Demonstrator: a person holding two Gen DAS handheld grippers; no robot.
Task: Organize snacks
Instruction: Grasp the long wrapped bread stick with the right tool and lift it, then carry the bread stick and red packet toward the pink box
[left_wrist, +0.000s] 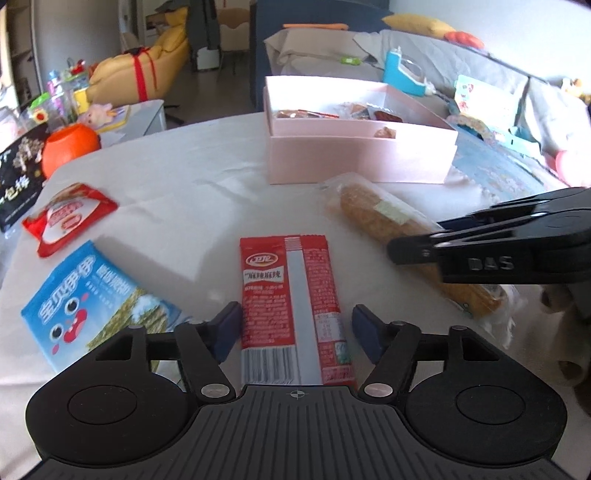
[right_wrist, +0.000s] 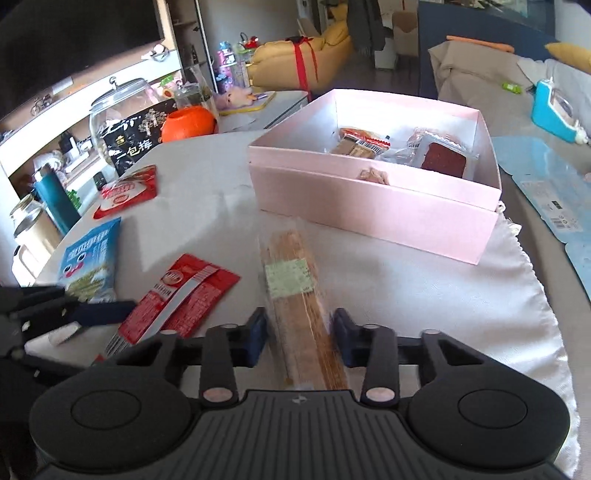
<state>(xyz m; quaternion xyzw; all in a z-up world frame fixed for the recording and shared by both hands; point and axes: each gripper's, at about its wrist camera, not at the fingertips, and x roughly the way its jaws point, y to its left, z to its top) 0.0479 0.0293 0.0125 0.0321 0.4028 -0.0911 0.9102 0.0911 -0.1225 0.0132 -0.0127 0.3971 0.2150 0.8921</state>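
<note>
A long red snack packet (left_wrist: 291, 310) lies on the white cloth between the open fingers of my left gripper (left_wrist: 293, 325); the pads stand apart from it. It also shows in the right wrist view (right_wrist: 177, 295). A long bread stick in clear wrap (right_wrist: 295, 291) lies between the open fingers of my right gripper (right_wrist: 301, 332). In the left wrist view the right gripper (left_wrist: 406, 251) sits over the bread stick (left_wrist: 388, 221). The open pink box (left_wrist: 360, 162) behind holds several snacks and also shows in the right wrist view (right_wrist: 369, 206).
A blue snack bag (left_wrist: 85, 299) and a red-white packet (left_wrist: 66, 218) lie at the left. An orange round pot (left_wrist: 70, 144) and a black bag (left_wrist: 18, 177) stand at the table's far left edge. A glass jar (right_wrist: 118, 114) and a blue sheet (right_wrist: 546, 192) flank the table.
</note>
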